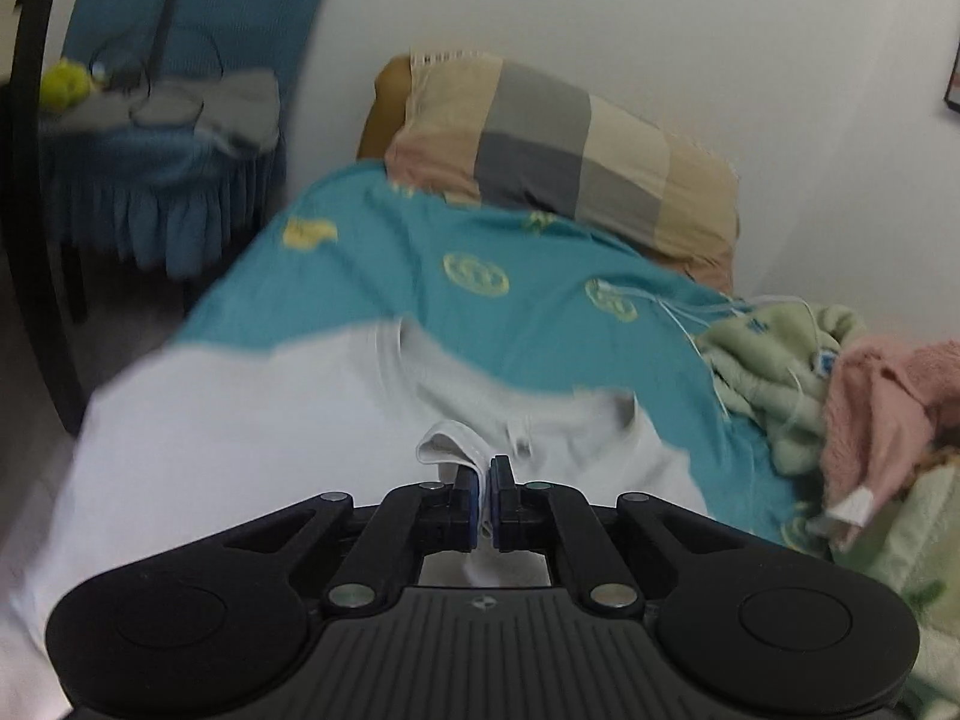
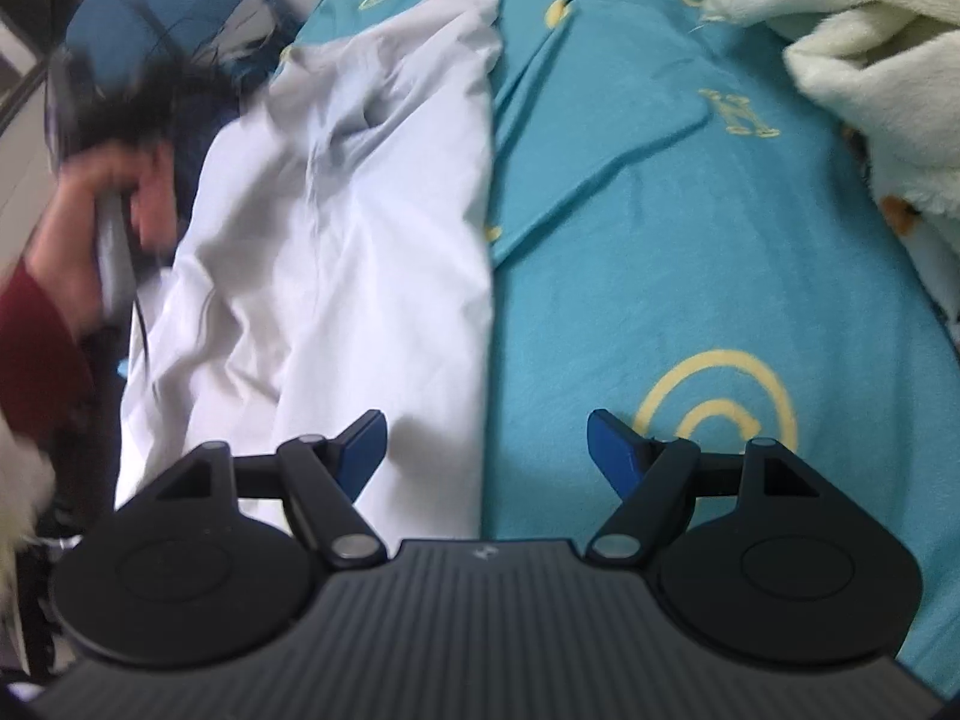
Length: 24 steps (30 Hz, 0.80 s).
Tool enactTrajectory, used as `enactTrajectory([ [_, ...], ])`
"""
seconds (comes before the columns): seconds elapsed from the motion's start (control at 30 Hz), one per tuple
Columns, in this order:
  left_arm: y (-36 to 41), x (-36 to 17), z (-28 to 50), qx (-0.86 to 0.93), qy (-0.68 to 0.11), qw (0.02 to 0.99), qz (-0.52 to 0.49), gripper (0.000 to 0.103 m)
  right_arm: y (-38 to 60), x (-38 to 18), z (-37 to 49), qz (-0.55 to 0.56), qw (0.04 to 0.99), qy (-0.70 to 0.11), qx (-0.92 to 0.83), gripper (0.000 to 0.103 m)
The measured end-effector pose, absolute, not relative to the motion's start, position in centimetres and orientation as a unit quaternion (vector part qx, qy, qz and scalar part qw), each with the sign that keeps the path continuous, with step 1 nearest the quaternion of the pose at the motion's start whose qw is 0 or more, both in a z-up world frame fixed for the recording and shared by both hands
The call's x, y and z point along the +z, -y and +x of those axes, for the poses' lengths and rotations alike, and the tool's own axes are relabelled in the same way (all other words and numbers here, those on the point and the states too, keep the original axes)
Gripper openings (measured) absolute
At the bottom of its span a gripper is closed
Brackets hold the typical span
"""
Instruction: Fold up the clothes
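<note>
White shirt (image 1: 240, 420) on teal bedsheet (image 1: 420, 252), checked pillow (image 1: 558, 162) against wall (image 1: 660, 30)

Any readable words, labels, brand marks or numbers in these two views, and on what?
None can be read.
Teal bedsheet: yellow ring emblems and a letter-like motif, too blurred to read.
Hand-held gripper bodies: a small round logo on each, too small to read.
White garment: no print visible.

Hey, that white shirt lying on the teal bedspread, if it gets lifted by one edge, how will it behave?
The white shirt is probably floppy: it lies creased and rumpled. Lifted by one edge, it would likely drape and sag; the hem fold pinched in the left gripper already curls limply. It looks thin and light, so it may slide on the teal bedspread.
</note>
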<state>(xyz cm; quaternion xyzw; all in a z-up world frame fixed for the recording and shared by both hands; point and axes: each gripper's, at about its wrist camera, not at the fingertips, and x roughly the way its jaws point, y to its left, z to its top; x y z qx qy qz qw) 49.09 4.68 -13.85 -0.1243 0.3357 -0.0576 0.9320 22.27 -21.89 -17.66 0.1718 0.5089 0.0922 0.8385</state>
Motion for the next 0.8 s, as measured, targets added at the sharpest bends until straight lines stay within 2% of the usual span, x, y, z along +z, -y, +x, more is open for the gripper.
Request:
enactTrajectory([
  [0.1, -4.0, -13.3, 52.2, -0.014, -0.342, 0.936, -0.081, 0.005, 21.2, -17.8, 22.3, 0.157, 0.840, -0.510, 0.098, 0.075],
  [0.2, -4.1, -15.3, 54.0, 0.016, -0.365, 0.928, -0.071, 0.006, 21.0, -17.9, 22.5, 0.150, 0.843, -0.508, 0.099, 0.075],
  [0.23, -4.4, -16.1, 54.1, 0.018, -0.371, 0.925, -0.080, 0.011, 21.1, -17.9, 22.6, 0.151, 0.843, -0.506, 0.099, 0.075],
  [0.27, -4.9, -16.7, 53.9, 0.017, -0.374, 0.923, -0.092, 0.022, 21.2, -18.0, 22.7, 0.152, 0.844, -0.505, 0.099, 0.075],
  [0.3, -5.3, -17.2, 53.6, 0.018, -0.374, 0.922, -0.101, 0.027, 21.2, -18.1, 22.8, 0.153, 0.845, -0.503, 0.099, 0.075],
  [0.33, -5.7, -17.5, 53.0, 0.021, -0.373, 0.921, -0.105, 0.037, 21.2, -18.1, 22.8, 0.153, 0.845, -0.502, 0.099, 0.075],
  [0.47, -7.6, -17.4, 49.5, 0.018, -0.364, 0.920, -0.146, 0.053, 21.2, -18.2, 22.9, 0.158, 0.846, -0.499, 0.100, 0.075],
  [0.53, -8.0, -16.9, 47.1, 0.004, -0.357, 0.919, -0.168, 0.054, 21.3, -18.0, 22.8, 0.166, 0.845, -0.498, 0.099, 0.075],
  [0.8, -0.5, -17.6, 40.5, -0.081, -0.356, 0.926, -0.092, 0.059, 21.6, -17.3, 22.3, 0.168, 0.851, -0.488, 0.091, 0.075],
])
